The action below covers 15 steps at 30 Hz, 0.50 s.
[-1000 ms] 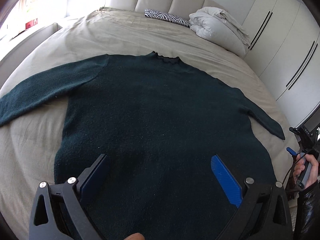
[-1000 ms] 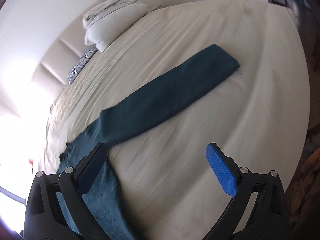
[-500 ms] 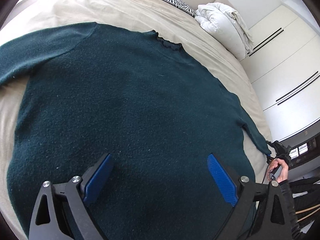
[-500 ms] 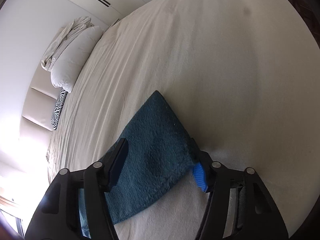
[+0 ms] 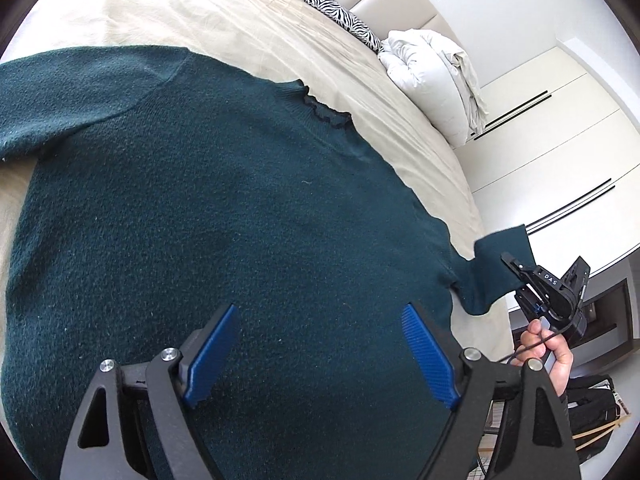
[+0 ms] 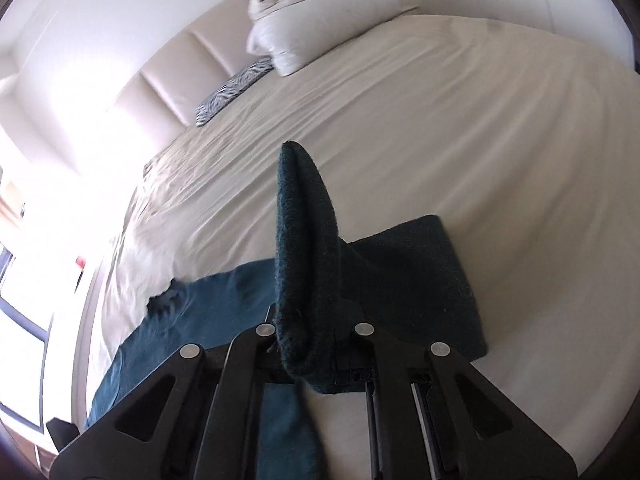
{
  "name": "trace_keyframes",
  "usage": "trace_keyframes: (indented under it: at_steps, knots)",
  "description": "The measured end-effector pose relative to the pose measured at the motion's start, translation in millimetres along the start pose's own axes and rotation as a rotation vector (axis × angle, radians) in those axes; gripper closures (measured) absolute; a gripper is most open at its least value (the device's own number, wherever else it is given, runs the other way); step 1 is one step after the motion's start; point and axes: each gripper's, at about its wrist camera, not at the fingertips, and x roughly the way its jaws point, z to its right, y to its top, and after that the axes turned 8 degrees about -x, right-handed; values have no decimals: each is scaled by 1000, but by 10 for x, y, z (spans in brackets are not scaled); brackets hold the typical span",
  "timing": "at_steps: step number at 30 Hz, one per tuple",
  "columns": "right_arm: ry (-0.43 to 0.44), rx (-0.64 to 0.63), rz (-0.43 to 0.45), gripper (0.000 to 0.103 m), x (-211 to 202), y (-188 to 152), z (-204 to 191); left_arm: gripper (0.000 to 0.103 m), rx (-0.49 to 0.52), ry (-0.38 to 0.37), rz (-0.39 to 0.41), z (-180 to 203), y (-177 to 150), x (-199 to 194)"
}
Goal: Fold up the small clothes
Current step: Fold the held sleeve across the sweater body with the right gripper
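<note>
A dark teal sweater [image 5: 224, 216] lies flat, front up, on the beige bed [image 5: 224, 12], with its frilled collar [image 5: 326, 114] toward the headboard. My left gripper [image 5: 322, 354] hovers low over the sweater's lower body. Its blue pads [image 5: 216, 350] stand wide apart and are closing, with only flat knit under them and nothing pinched. My right gripper [image 6: 310, 344] is shut on the end of the right sleeve [image 6: 304, 248], whose cuff stands up out of the jaws. In the left wrist view the right gripper [image 5: 516, 270] holds that sleeve [image 5: 492, 268] raised at the bed's right edge.
White pillows with a folded duvet [image 5: 432, 76] and a zebra cushion [image 5: 340, 16] lie by the padded headboard [image 6: 168, 80]. White wardrobe doors [image 5: 560, 140] stand beyond the bed's right edge. A person's hand [image 5: 548, 352] grips the right tool; a dark bag [image 5: 592, 408] sits on the floor below.
My right gripper went to the sleeve's end, closed on the cuff and lifted it off the bed. My left gripper moved in lower over the sweater's body, rolled, and its jaws narrowed a little.
</note>
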Motion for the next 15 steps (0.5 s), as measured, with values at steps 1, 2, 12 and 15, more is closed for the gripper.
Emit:
trace_keyframes:
  at_steps: [1,2,12,15]
  knots:
    - [31,-36,-24,95,114,-42,-280,18,-8,-12,1,-16,17,-3]
    - [54,-72,-48,95,239,-100,-539,18,-20,-26,-1,-29,38,-1]
    - [158,-188,-256,63,957,-1126,-1546,12,-83,-116,-51,-32,196,197]
    - [167,-161,-223,43,731,-1315,-1542,12,-94,-135,-84,54,223,371]
